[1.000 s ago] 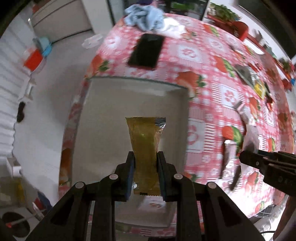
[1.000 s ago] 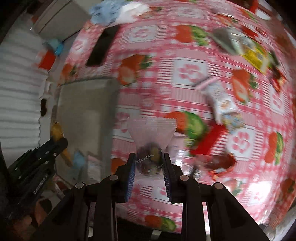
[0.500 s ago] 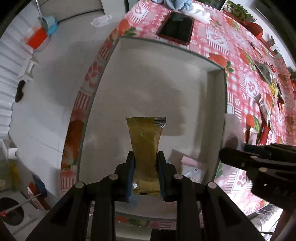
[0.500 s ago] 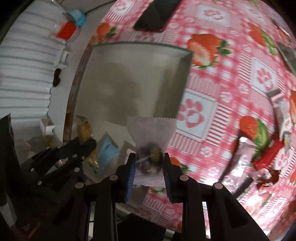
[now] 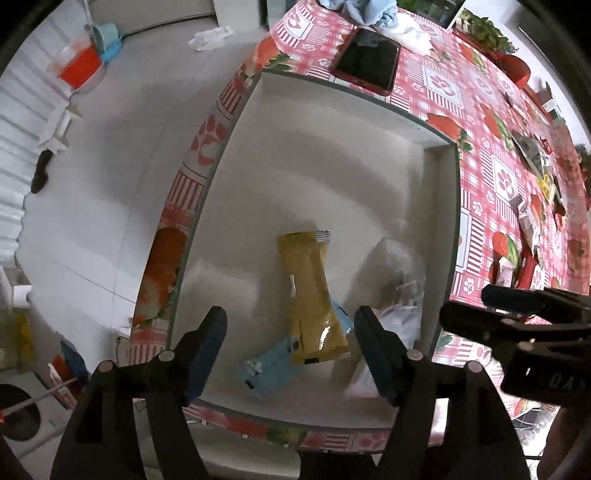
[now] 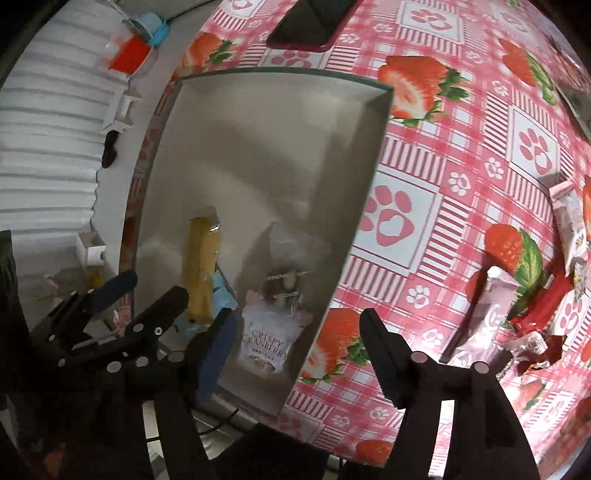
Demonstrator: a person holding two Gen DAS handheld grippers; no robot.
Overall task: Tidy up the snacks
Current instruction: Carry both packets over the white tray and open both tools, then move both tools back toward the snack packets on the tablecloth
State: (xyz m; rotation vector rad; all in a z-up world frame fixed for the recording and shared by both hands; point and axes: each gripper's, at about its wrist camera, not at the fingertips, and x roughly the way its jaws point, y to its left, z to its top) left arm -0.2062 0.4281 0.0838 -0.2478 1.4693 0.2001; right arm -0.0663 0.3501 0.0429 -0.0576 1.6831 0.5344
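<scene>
A white box sits at the table's left edge, seen also in the right wrist view. Inside lie a yellow snack bar, a blue packet, a clear packet with dark sweets and a white "Crispy Cranberry" pouch. My left gripper is open and empty above the box's near end. My right gripper is open and empty over the box's near right corner; it shows in the left wrist view. Several loose snacks lie on the strawberry cloth to the right.
A dark phone lies beyond the box. A blue cloth is at the table's far end. More wrappers lie at far right. The floor to the left holds a red and blue container.
Both grippers have opened. The yellow bar dropped from the left gripper into the box, and the clear sweet packet dropped from the right gripper into the box beside it.
</scene>
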